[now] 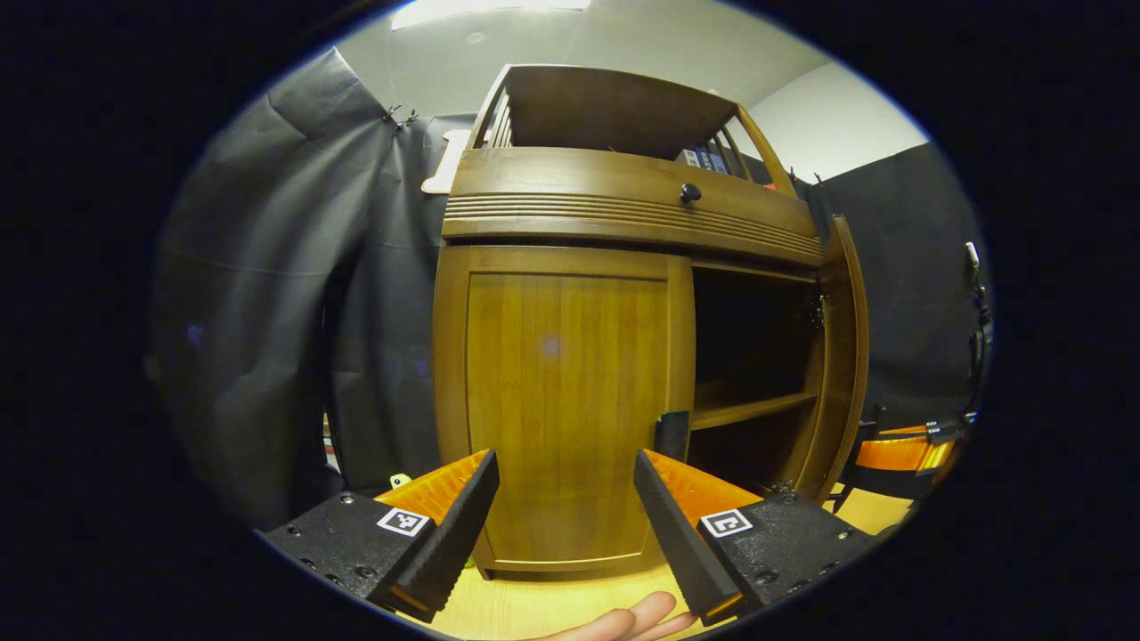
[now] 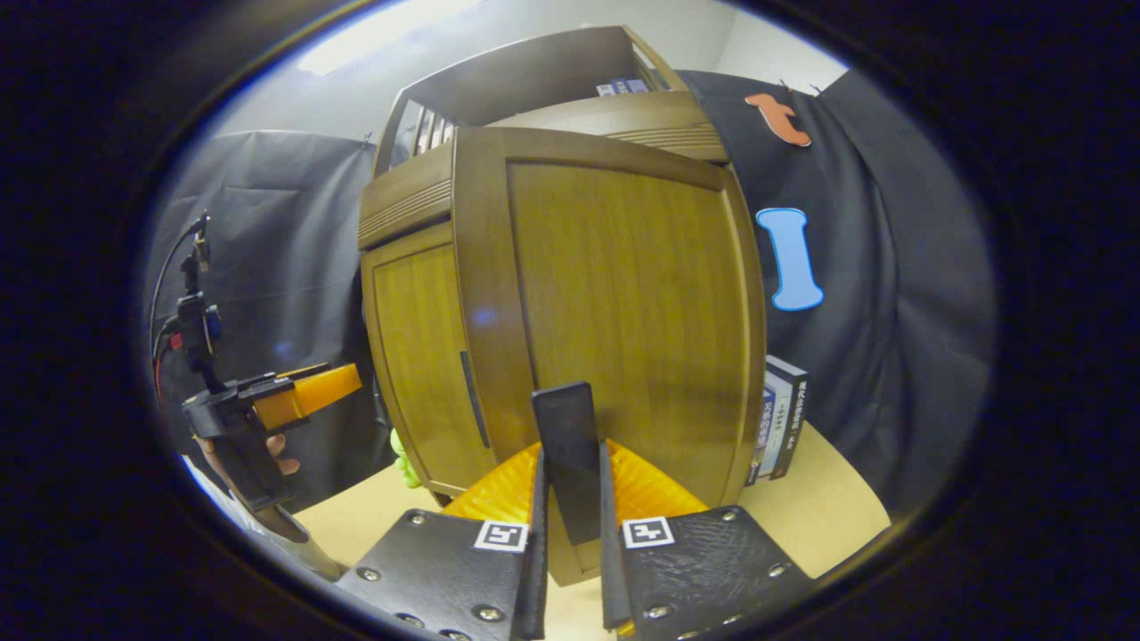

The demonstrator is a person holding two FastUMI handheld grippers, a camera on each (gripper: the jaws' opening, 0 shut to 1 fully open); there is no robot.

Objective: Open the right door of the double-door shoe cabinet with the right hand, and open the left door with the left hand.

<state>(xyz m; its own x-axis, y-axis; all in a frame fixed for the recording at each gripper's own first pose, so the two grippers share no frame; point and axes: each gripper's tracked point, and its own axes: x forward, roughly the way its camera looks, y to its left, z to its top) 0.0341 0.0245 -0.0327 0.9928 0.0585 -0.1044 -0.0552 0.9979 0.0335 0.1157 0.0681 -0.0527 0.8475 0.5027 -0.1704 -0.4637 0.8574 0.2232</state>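
Observation:
The wooden shoe cabinet (image 1: 623,214) stands in front of me. Its left door (image 1: 565,401) is closed, with a dark handle (image 1: 672,434) at its right edge. My left gripper (image 1: 565,463) is open just before that door, the handle lying beside its right finger rather than between the fingers. The right door (image 2: 632,320) is swung out, so the dark inside and a shelf (image 1: 753,409) show. My right gripper (image 2: 572,463) is shut on the right door's dark handle (image 2: 566,436). The left gripper (image 2: 267,401), held by a hand, hangs off to the left of the closed left door (image 2: 427,356).
A drawer with a round knob (image 1: 690,191) runs above the doors. A boxed item (image 2: 779,427) leans by the cabinet on the light tabletop (image 2: 828,516). Something small and green (image 2: 405,463) lies at the cabinet's foot. Black cloth surrounds the booth.

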